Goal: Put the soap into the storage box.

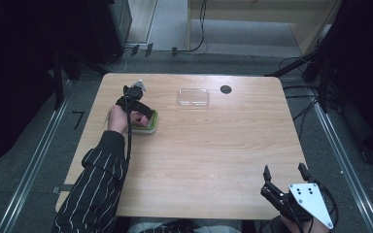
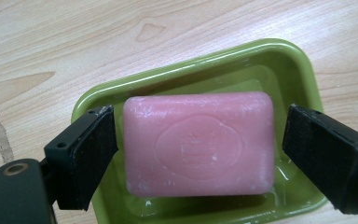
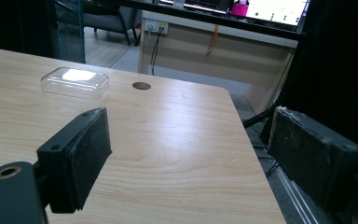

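At centre frame of the left gripper view, my left gripper (image 2: 200, 154) stands spread and unclenched astride the pink rectangular soap bar (image 2: 199, 142) lying in the green plastic dish (image 2: 270, 60); I'd centre, close evenly on its short ends, while the right gripper (image 1: 285, 175) idles agape.

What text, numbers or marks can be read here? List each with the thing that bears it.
"7": dark mark on the floor left of the table.
Embossed stamp on the pink soap in the green dish: too faint to read.
Screen behind the table: too blurred to read.
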`<control>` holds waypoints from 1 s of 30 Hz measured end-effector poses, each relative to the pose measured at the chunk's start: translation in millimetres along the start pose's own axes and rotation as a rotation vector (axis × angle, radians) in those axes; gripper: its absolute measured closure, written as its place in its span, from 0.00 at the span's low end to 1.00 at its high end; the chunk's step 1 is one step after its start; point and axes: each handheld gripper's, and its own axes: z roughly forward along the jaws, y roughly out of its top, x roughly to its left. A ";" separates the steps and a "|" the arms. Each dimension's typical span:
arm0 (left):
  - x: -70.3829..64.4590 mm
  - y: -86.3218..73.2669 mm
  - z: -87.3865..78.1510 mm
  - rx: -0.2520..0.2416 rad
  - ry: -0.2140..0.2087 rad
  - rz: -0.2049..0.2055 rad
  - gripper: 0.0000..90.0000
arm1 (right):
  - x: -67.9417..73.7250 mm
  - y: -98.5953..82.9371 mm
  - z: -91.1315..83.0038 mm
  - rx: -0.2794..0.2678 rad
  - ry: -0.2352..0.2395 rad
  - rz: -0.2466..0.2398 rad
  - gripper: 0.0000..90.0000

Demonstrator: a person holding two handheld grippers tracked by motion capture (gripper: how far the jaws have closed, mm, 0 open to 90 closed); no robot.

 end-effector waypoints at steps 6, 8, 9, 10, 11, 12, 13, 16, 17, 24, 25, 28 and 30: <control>-1.5 -3.8 -4.5 0.010 -0.010 0.019 0.10 | 0.8 0.6 -0.3 -0.001 0.001 -0.005 0.14; -2.5 -6.5 -6.5 0.010 -0.011 0.024 0.09 | 1.4 0.8 -0.2 -0.001 0.002 -0.004 0.14; -2.8 -7.9 -7.7 0.008 -0.010 0.025 0.09 | 1.5 0.8 -0.1 -0.001 0.001 -0.004 0.14; -2.7 -9.1 -9.2 0.014 -0.009 0.035 0.08 | 1.4 0.9 0.0 -0.001 0.002 -0.005 0.14; -3.1 -10.4 -10.6 0.015 -0.012 0.035 0.08 | 1.5 0.9 0.0 -0.001 0.002 -0.006 0.14; -3.2 -11.7 -12.4 0.019 -0.015 0.039 0.08 | 1.5 0.9 0.0 -0.001 0.002 -0.006 0.14; -3.3 -13.3 -13.8 0.015 -0.014 0.044 0.07 | 1.5 0.9 0.0 -0.001 0.002 -0.006 0.14; -4.7 -17.8 -18.4 0.019 -0.019 0.051 0.07 | 1.3 0.8 -0.1 -0.002 0.002 -0.005 0.14; -5.0 -19.0 -19.5 0.017 -0.015 0.055 0.07 | 1.1 0.8 -0.2 -0.003 0.002 -0.006 0.14; -9.2 -30.6 -26.9 0.026 -0.014 0.086 0.06 | 0.8 0.7 -0.3 -0.003 0.001 -0.003 0.14; -9.4 -32.5 -27.3 0.029 -0.018 0.091 0.06 | 0.9 0.7 -0.3 -0.003 0.001 -0.003 0.14; -10.8 -38.6 -28.6 0.040 -0.019 0.103 0.06 | 0.9 0.8 -0.1 -0.003 0.003 -0.005 0.14; -11.8 -43.4 -28.9 0.052 -0.025 0.115 0.06 | 0.9 0.8 -0.2 -0.004 0.003 -0.005 0.14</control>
